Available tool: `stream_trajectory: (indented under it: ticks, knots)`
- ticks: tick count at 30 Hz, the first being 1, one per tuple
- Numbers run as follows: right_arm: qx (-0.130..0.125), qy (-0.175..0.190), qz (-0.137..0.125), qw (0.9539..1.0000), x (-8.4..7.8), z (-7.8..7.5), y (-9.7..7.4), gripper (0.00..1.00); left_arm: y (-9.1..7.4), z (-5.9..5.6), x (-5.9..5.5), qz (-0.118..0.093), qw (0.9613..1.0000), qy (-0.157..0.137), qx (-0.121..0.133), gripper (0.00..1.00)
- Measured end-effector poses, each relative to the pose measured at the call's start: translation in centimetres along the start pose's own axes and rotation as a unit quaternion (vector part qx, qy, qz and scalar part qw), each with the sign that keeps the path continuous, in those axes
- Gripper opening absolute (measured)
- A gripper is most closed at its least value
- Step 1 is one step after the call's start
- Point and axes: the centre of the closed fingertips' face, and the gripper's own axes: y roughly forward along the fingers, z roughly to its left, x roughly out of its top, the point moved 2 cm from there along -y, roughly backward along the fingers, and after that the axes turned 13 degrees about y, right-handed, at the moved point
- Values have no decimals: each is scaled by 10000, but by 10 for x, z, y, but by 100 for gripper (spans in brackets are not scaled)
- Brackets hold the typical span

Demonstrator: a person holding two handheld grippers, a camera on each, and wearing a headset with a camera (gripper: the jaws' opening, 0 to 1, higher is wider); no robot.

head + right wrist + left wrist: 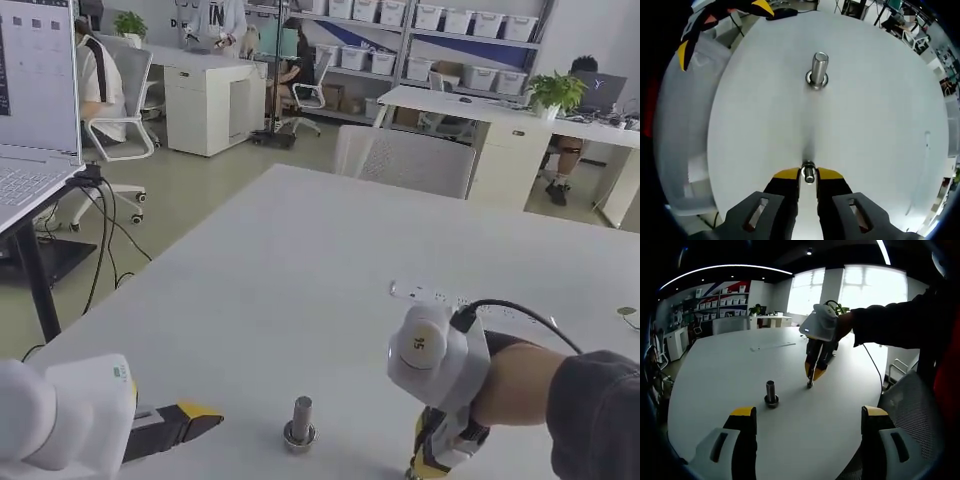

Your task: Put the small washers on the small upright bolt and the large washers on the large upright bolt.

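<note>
A large steel bolt (300,421) (771,393) (818,69) stands upright on the white table (300,280), with a washer-like ring around its base. To its right, my right gripper (432,462) (810,382) (809,175) points down at the table, shut on a small metal bolt (809,173) that stands on the surface. My left gripper (809,416) (196,422) hovers open to the left of the large bolt, with nothing between its yellow-tipped fingers (743,413). I see no loose washers.
A white power strip (440,297) (773,346) lies farther back on the table, with a cable running to my right hand. A mesh chair (405,160) stands behind the far edge. A laptop (30,120) sits on a desk at the left.
</note>
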Motion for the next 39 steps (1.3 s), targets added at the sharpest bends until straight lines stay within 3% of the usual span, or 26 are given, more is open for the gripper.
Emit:
stream_trajectory:
  ticks: [39]
  knots:
    - [27,11,49,10000,0,2,7,13,1,0,0,-13,10000,-20,-1,86]
